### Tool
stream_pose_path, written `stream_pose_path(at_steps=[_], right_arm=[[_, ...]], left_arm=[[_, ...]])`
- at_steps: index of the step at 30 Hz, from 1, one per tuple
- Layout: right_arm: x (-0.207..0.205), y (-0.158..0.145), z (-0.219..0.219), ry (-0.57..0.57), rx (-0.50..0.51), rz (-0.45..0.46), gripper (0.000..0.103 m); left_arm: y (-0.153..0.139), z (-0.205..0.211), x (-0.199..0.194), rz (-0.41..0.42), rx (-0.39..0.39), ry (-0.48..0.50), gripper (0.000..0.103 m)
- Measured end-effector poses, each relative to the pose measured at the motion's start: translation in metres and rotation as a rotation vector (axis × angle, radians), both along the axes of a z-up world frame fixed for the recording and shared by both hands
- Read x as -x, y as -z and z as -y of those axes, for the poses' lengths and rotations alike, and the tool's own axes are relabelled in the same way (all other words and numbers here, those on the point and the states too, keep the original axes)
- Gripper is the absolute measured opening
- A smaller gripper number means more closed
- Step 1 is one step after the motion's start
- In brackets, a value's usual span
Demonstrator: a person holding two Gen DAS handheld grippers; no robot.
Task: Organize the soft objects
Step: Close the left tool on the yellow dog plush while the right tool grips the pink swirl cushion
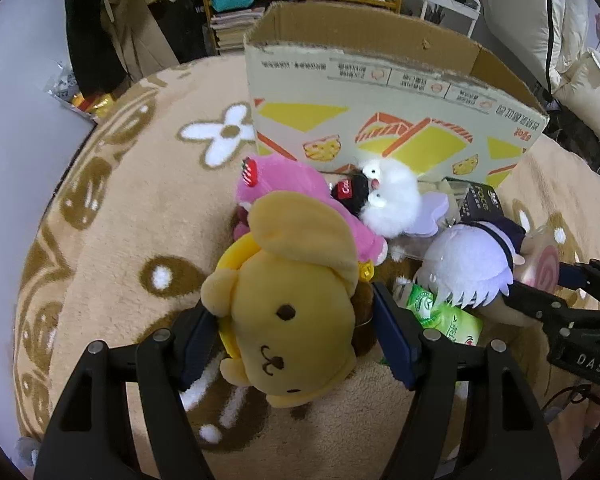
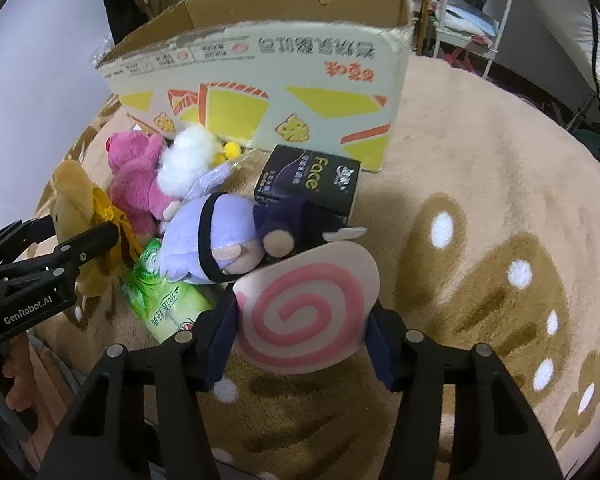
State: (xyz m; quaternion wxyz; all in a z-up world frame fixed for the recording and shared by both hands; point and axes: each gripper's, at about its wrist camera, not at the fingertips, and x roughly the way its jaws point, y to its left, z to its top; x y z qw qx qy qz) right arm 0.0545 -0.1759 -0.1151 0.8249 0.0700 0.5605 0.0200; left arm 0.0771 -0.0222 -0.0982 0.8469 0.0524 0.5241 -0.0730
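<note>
gripping a yellow dog plush point(image 1: 296, 300) between its blue pads, the left gripper point(image 1: 296, 344) sits in front of the cardboard box point(image 1: 380, 120). the right gripper point(image 2: 300, 340) is clamped on a pink swirl plush point(image 2: 304, 312), also before the box, beside a purple-haired doll point(image 2: 216, 240).
</note>
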Motion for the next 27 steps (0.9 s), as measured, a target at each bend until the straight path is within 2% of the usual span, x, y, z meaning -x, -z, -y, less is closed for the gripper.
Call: stream_pose_path(at_steps=[7, 19, 27], right_arm=[[0.019, -0.026, 0.008, 0.025, 0.023, 0.113, 0.058], [0.046, -0.079, 0.009, 0.085, 0.08, 0.405, 0.056], [0.054, -0.096, 0.007, 0.093, 0.102, 0.506, 0.056]], left_arm=[[-0.021, -0.006, 0.012, 0.097, -0.005, -0.015, 0.071], [-0.066, -0.01, 0.04, 0.36, -0.006, -0.037, 0.071], [-0.086, -0.009, 0.058, 0.489, -0.001, -0.022, 0.071]])
